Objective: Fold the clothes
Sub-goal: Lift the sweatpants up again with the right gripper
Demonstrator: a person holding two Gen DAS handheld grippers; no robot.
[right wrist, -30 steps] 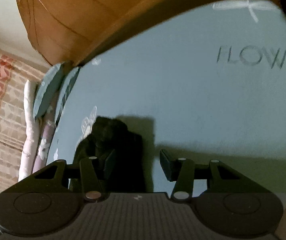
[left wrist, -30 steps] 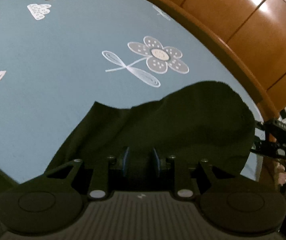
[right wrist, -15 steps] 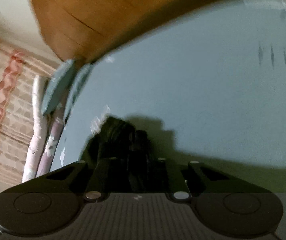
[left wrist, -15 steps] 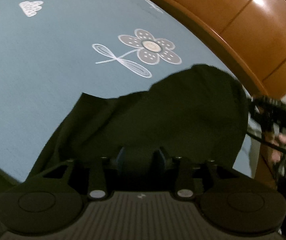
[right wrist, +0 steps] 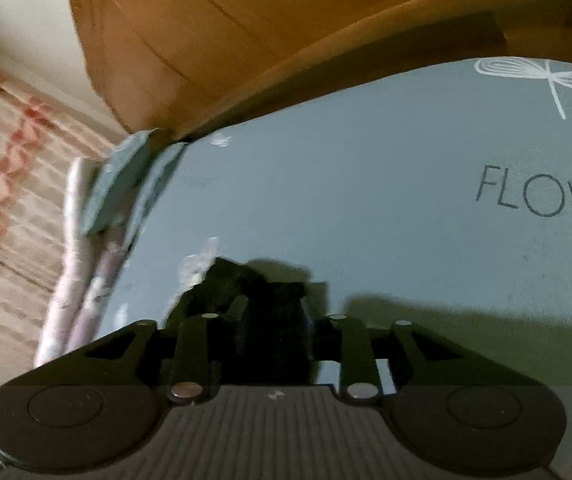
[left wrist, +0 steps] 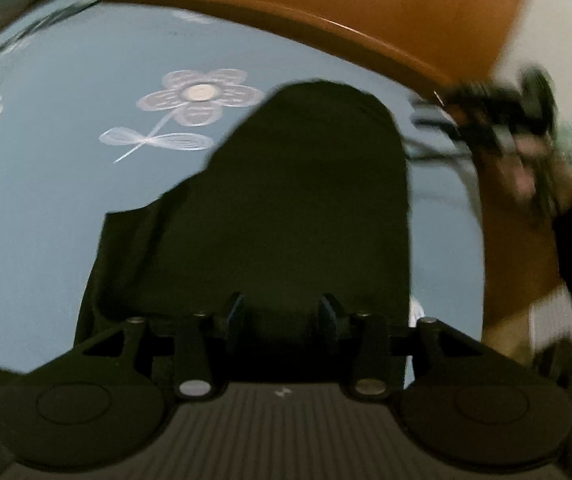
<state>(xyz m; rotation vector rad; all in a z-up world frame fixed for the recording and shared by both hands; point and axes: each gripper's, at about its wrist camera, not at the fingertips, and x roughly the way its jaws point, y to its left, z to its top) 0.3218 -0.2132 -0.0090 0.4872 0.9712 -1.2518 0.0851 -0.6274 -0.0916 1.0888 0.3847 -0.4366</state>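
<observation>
Evidently soft, limp and light, the dark garment (left wrist: 298, 200) lies on the blue flowered bedsheet (left wrist: 66, 200); best pinched at an edge or corner. The left gripper (left wrist: 283, 316) has just been opening and straddles it half-parted, unpinched. The right gripper (right wrist: 276, 316), likewise opening, encloses bunched cloth; grip unclear.

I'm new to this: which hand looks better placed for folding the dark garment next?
Probably the right: the right gripper, jaws just opening, has the dark garment bunched between its fingers; the left gripper, also opening, is empty above flat cloth.
</observation>
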